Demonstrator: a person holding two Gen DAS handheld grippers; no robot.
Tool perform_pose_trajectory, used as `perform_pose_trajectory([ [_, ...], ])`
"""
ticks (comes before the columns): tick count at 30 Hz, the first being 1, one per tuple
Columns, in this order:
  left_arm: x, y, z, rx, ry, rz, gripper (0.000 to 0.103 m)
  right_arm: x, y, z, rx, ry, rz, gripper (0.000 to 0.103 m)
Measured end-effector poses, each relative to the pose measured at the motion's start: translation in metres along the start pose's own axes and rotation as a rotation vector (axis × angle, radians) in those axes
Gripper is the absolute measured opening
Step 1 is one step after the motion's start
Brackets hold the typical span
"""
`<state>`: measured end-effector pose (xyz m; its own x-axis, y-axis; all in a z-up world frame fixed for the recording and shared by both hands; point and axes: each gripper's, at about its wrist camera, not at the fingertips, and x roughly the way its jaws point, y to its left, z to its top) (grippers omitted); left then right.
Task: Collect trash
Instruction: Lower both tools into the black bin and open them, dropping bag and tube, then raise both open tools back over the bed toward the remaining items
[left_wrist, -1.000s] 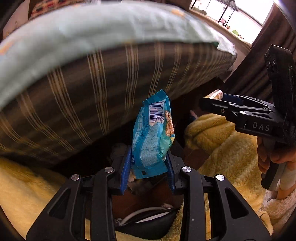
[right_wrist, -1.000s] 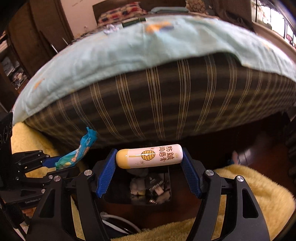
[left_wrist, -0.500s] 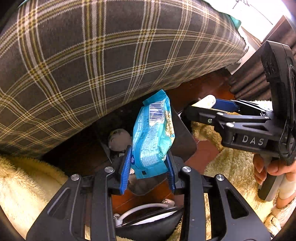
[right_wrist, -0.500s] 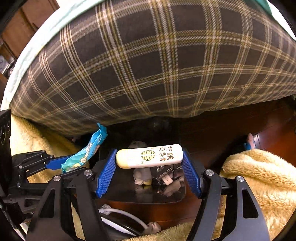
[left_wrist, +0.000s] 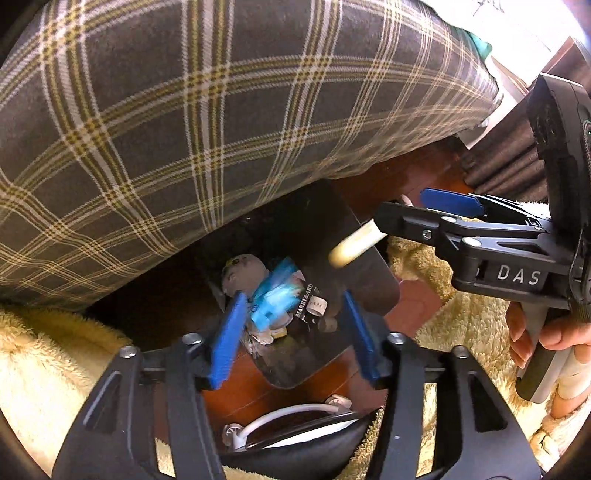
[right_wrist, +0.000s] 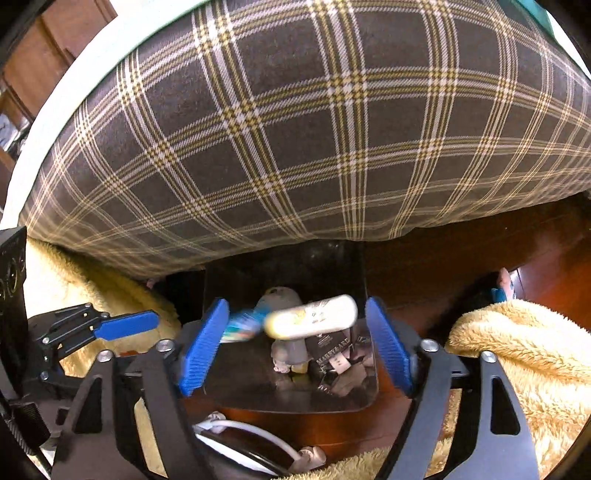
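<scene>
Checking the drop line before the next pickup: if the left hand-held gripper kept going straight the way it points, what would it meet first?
Probably the blurred blue snack wrapper falling between its just-opened fingers, then the trash inside the dark bin below. The left hand-held gripper points into the bin's mouth, though depth is unclear.

Light: daylight glares white at my left view's top right, window (left_wrist: 524, 22) blown out | Shadow: dark under the plaid bedding (left_wrist: 221, 110) | Blur: blue wrapper (left_wrist: 273, 299) and cream tube (right_wrist: 314, 317) smear in motion | Edges: fisheye bends everything, black corners vignette my views
</scene>
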<state>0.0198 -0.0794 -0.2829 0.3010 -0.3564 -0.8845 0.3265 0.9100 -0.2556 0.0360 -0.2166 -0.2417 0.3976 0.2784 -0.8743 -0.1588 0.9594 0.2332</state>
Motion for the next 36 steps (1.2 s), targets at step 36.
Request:
perform_pose_trajectory([
  [36,-0.188,0.053,0.164,0.035,-0.425,0.194,0.085,-0.148,0.042,0.202,-0.091,-0.436,-0.070,0.097],
])
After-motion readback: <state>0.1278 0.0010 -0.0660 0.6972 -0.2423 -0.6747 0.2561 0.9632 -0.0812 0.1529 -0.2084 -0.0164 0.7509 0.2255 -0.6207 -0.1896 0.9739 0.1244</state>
